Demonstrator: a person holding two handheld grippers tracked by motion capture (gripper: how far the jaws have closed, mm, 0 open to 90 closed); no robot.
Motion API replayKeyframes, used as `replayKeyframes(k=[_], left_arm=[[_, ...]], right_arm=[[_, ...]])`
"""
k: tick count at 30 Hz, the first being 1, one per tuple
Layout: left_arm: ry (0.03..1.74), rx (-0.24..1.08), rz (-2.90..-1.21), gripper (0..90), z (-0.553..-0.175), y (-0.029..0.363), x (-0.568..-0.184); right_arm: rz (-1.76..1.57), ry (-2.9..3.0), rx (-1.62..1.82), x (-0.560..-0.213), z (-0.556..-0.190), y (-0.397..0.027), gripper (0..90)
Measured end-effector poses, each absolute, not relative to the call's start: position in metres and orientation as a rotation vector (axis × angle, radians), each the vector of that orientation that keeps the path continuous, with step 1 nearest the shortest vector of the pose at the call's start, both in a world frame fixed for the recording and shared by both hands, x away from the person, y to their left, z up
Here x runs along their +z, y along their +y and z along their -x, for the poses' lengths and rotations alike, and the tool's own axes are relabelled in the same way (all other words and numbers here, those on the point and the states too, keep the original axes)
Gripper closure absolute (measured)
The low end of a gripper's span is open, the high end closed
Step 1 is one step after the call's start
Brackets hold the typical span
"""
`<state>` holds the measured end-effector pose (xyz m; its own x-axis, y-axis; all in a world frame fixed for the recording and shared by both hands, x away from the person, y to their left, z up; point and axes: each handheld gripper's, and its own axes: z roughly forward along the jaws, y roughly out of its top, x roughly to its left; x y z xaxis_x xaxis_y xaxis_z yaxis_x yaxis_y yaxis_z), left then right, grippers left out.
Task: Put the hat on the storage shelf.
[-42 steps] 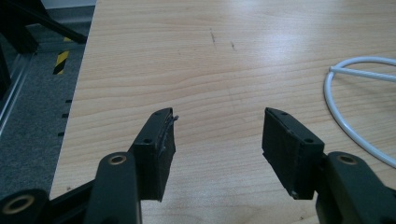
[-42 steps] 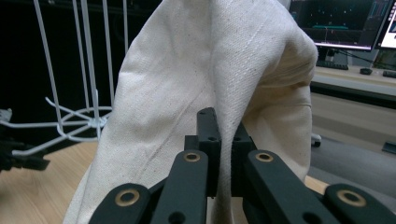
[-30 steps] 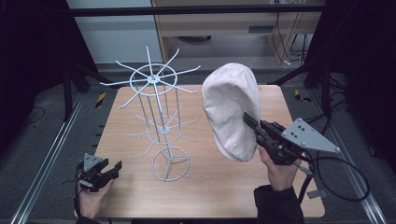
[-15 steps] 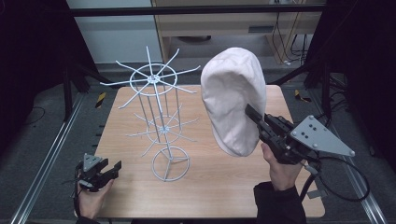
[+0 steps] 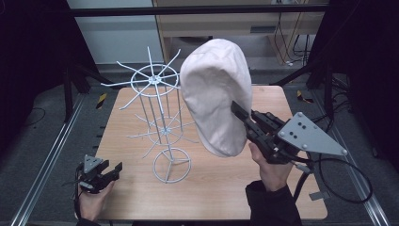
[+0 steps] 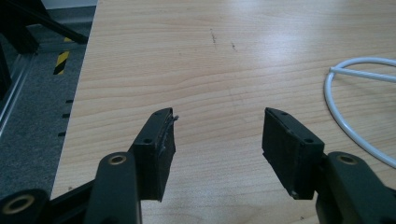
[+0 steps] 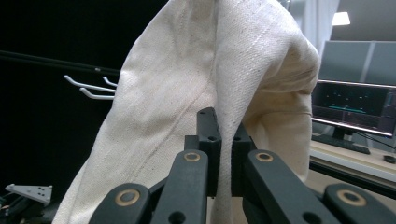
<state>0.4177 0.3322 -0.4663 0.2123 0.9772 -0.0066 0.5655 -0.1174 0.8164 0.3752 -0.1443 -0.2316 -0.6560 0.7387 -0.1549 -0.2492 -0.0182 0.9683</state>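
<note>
A cream cloth hat hangs in the air above the right half of the wooden table, with my right gripper shut on its edge. In the right gripper view the two jaws pinch a fold of the hat at my right gripper. A white wire hat rack stands upright on the table, just left of the hat, its hooks bare. My left gripper rests at the table's front left corner; in the left gripper view it stands open over bare wood.
The rack's round wire base lies to the right of my left gripper. Dark frame rails run along both sides of the table. A cable loops off my right gripper. A desk with a monitor stands beyond.
My right gripper has lifted the hat higher and carried it left, closer to the rack's top ring. The left gripper has stayed put.
</note>
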Motion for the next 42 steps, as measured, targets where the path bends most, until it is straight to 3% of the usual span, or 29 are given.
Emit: replayKeyframes(k=[10, 42], left_arm=[[1.441, 0.739, -1.781, 43.9, -0.418, 0.333, -0.466], [1.440, 0.738, -1.785, 43.8, -0.418, 0.333, -0.466]], right_arm=[[-0.518, 1.638, 1.719, -0.244, -0.382, -0.124, 88.9], [-0.598, 1.827, 1.704, -0.292, -0.398, -0.115, 84.7]])
